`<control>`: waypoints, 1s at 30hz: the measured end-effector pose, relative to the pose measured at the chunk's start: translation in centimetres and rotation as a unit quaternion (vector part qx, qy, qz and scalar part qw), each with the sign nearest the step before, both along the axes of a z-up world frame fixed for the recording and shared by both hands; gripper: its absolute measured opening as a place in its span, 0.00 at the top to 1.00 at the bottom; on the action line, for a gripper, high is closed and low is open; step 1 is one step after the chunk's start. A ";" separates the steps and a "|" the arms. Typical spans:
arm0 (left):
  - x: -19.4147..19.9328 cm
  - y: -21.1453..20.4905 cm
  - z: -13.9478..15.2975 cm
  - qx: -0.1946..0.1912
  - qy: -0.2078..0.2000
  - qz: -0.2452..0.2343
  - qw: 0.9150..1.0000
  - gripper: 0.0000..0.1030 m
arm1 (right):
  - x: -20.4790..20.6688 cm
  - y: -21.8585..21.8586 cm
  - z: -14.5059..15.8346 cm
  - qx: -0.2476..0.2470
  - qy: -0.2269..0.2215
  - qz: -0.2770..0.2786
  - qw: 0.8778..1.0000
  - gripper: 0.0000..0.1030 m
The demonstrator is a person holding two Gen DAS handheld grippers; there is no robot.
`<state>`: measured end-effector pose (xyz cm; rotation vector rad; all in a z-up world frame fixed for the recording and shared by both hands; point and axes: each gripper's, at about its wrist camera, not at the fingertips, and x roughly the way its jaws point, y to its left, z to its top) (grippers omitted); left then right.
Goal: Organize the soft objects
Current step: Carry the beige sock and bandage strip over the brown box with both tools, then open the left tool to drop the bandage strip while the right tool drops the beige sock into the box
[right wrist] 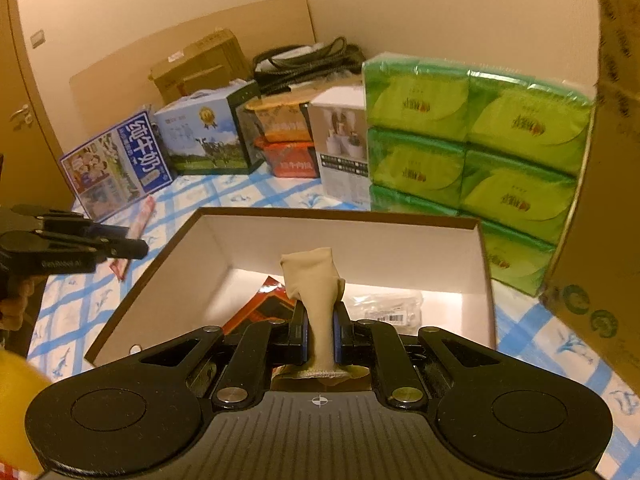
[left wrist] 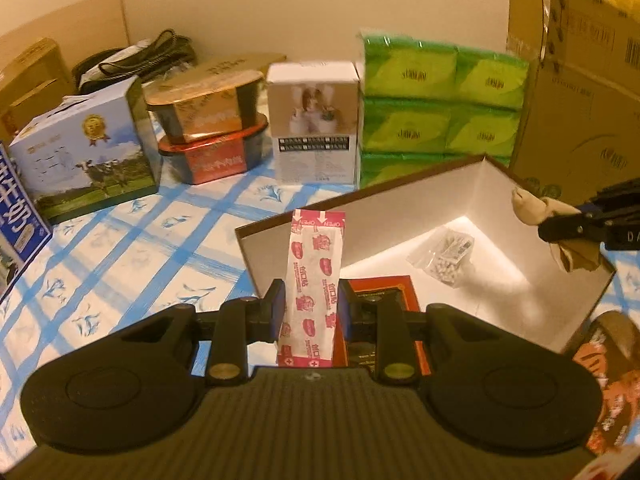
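Note:
My left gripper (left wrist: 312, 300) is shut on a pink and white bandage strip (left wrist: 314, 276), held upright over the near left corner of an open white-lined box (left wrist: 400, 200). My right gripper (right wrist: 320, 326) is shut on a beige sock (right wrist: 316, 280), held above the same box (right wrist: 352, 236). The right gripper with the sock (left wrist: 532, 204) shows at the right edge of the left wrist view, over the box's right wall. The left gripper with the strip (right wrist: 138, 216) shows at the left of the right wrist view. Inside the box lie a red and black packet (left wrist: 376, 320) and a clear bag of small parts (left wrist: 448, 256).
The box sits on a blue-checked cloth (left wrist: 132, 248). Behind it stand green tissue packs (left wrist: 440, 104), a white carton (left wrist: 314, 120), stacked food tubs (left wrist: 208, 120), a cow-print milk box (left wrist: 84, 156) and a large cardboard box (left wrist: 580, 100).

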<state>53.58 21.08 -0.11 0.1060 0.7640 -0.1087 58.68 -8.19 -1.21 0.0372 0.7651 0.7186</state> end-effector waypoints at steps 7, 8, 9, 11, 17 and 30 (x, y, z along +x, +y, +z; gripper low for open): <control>2.6 -1.4 -2.1 0.031 0.023 -0.023 0.999 0.75 | 1.9 1.7 -1.2 -0.003 0.012 0.001 1.000 0.88; 2.9 -1.6 -2.3 0.032 0.025 -0.025 0.999 0.75 | 2.0 1.9 -1.3 -0.004 0.013 0.000 1.000 0.89; 3.2 -1.7 -2.5 0.034 0.027 -0.025 0.999 0.74 | 2.2 2.0 -1.3 -0.006 0.013 0.001 1.000 0.88; 3.9 -1.9 -2.8 0.032 0.033 -0.027 0.999 0.74 | 2.5 2.4 -1.5 -0.010 0.013 0.003 1.000 0.88; 4.7 -2.6 -2.8 0.049 0.027 -0.027 0.998 0.38 | 3.1 2.8 -1.7 -0.015 0.012 0.003 1.000 0.88; 4.5 -2.4 -2.6 0.047 0.026 -0.025 0.998 0.36 | 3.9 3.6 -1.3 -0.004 0.005 -0.035 0.999 0.38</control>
